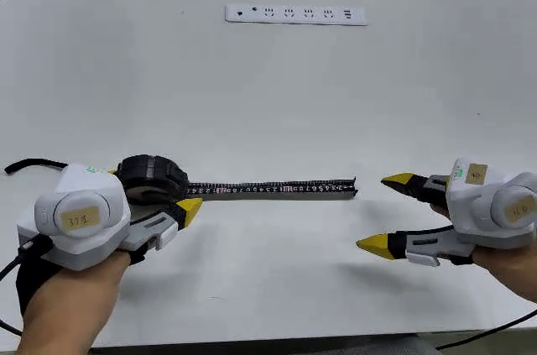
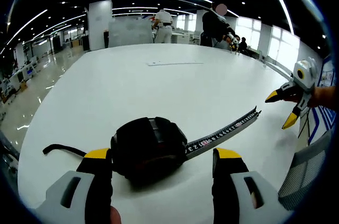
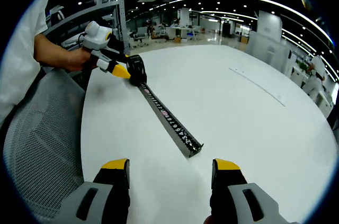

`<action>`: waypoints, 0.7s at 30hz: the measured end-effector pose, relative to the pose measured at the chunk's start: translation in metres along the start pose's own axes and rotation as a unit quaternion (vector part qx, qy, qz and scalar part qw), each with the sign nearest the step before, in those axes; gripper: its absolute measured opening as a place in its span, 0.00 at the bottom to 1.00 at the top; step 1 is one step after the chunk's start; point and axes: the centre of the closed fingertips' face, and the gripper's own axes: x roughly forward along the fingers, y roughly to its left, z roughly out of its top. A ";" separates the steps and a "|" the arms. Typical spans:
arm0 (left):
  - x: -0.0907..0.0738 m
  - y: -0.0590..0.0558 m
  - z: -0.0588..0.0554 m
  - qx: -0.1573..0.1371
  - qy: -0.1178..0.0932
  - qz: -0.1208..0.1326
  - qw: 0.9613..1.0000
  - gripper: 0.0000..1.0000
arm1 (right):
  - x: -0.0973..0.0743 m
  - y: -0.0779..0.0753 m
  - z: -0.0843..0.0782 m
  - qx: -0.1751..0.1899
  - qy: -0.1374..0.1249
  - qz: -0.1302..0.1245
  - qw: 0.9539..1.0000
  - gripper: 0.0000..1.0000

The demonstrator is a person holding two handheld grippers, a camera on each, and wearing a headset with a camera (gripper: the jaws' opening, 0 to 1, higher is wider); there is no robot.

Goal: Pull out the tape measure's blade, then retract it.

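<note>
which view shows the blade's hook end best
The right gripper view: the hook lies close ahead of the right gripper, and its bent tip is clear. The head view shows it small, at the right end of the blade. The left gripper view shows it far off and tiny, beyond the case.

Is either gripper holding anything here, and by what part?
Nothing held. The left gripper, open, flanks the tape measure's case; the right gripper is open too.
</note>
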 end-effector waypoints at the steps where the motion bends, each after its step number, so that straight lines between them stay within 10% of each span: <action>1: 0.000 0.001 0.000 0.003 0.001 0.002 1.000 0.73 | 0.001 -0.002 0.000 -0.003 0.003 0.002 1.000 0.59; 21: 0.005 0.008 0.004 -0.059 -0.002 0.044 0.997 0.69 | 0.018 -0.020 0.005 -0.054 0.034 0.040 0.997 0.49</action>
